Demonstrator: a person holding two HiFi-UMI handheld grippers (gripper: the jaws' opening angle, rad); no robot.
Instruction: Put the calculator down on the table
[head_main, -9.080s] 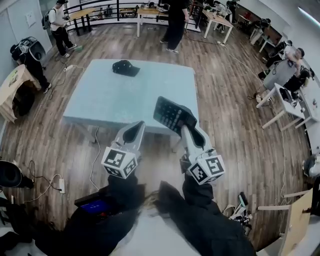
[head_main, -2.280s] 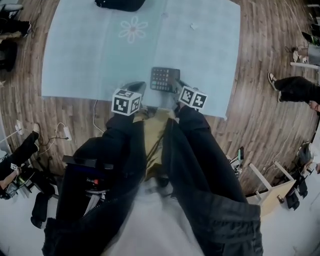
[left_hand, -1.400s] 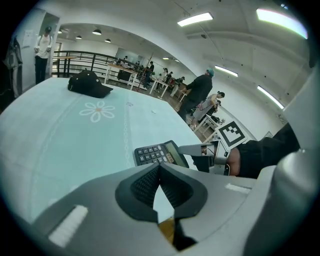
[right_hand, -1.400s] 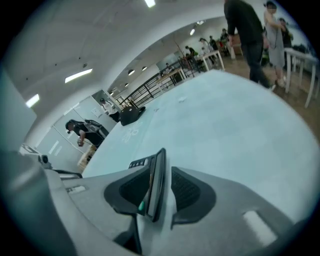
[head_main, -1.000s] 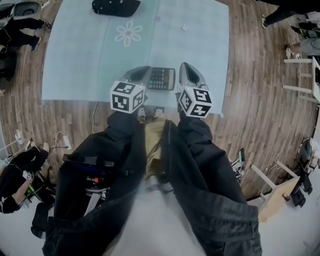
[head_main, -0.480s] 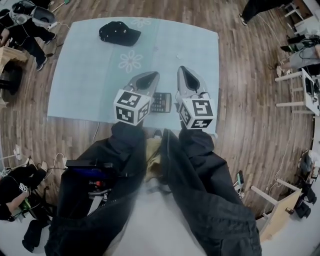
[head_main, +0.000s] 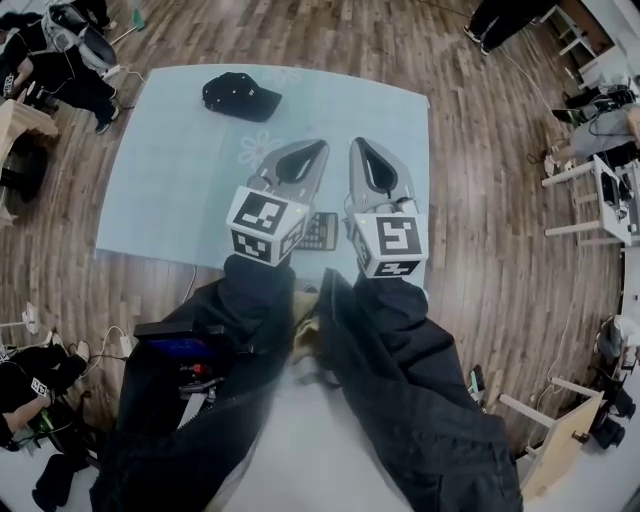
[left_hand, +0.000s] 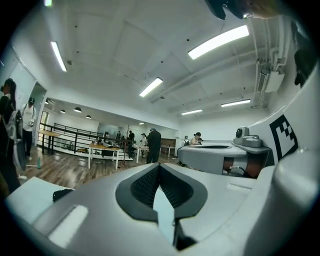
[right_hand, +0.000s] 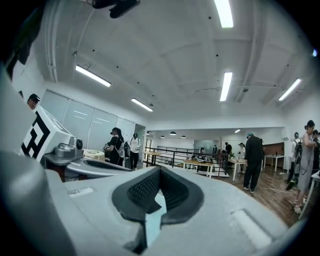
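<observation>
The black calculator (head_main: 320, 231) lies flat on the pale blue table (head_main: 180, 170) near its front edge, partly hidden between the two marker cubes. Both grippers hang high above it, side by side and pointing level. My left gripper (head_main: 318, 150) has its jaws together with nothing in them; in the left gripper view its tips (left_hand: 159, 168) meet against the room beyond. My right gripper (head_main: 358, 146) is likewise shut and empty, its tips (right_hand: 159, 171) closed in the right gripper view.
A black cap (head_main: 241, 96) lies at the table's far left. A flower print (head_main: 252, 150) marks the cloth. Wooden floor surrounds the table. People stand at distant desks (right_hand: 205, 165), and a person in black (left_hand: 153, 145) stands far off.
The right gripper earlier held the calculator, which now lies on the table. Over the last second both grippers rose together away from it.
</observation>
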